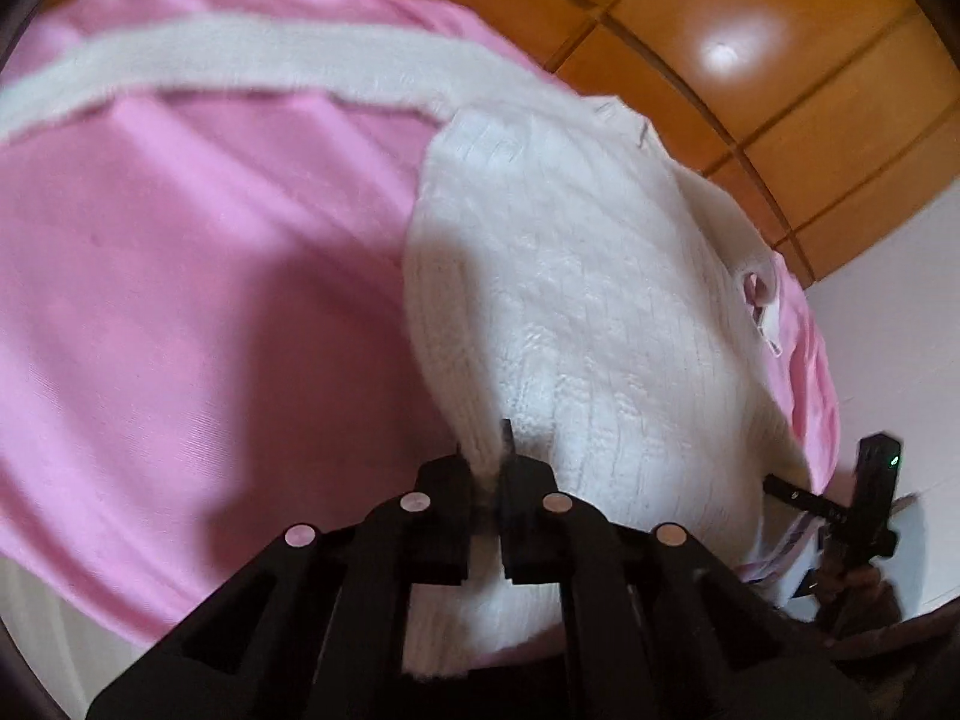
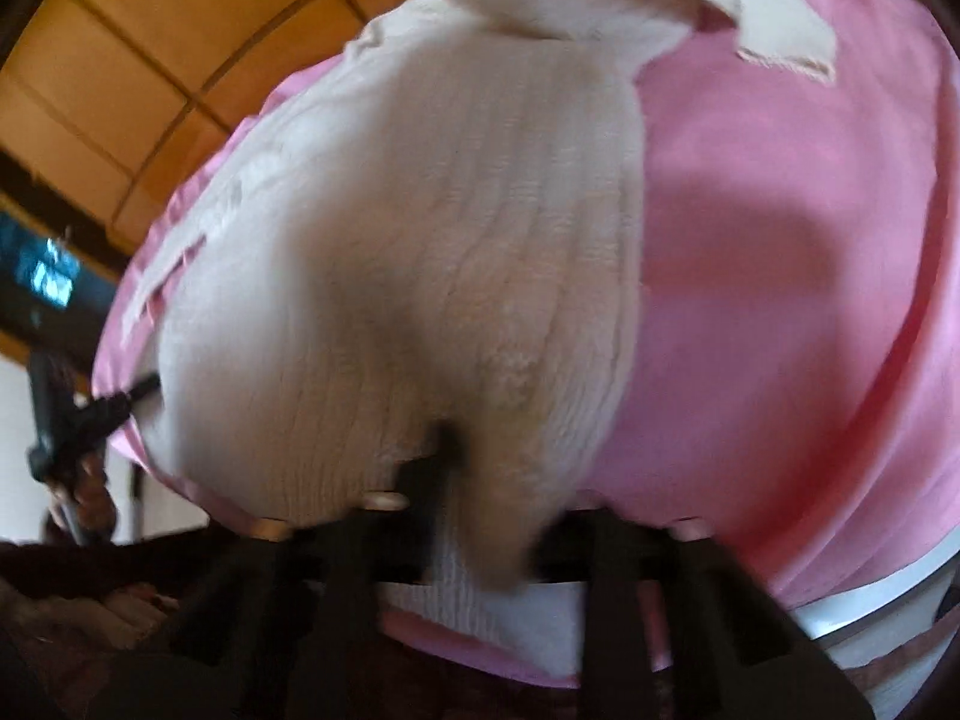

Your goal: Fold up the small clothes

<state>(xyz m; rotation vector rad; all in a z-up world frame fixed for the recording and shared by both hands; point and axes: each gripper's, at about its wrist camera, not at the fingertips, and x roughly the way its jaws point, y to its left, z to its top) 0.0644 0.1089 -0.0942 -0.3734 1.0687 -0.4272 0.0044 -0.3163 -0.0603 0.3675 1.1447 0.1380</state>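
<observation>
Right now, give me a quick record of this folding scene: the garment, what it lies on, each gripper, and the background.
garment: white knit garment, one long strip trailing across the cloth
surface: pink cloth spread under it
left gripper: shut on the knit's near edge
right gripper: shut on the knit's near edge; picture blurred
grippers apart: yes, each visible at the side of the other's view
background: wooden panels

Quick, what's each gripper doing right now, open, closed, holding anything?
Left gripper: closed, pinching the near edge of the white knitted garment that lies on the pink cloth.
Right gripper: closed on the same white knit's edge.
</observation>
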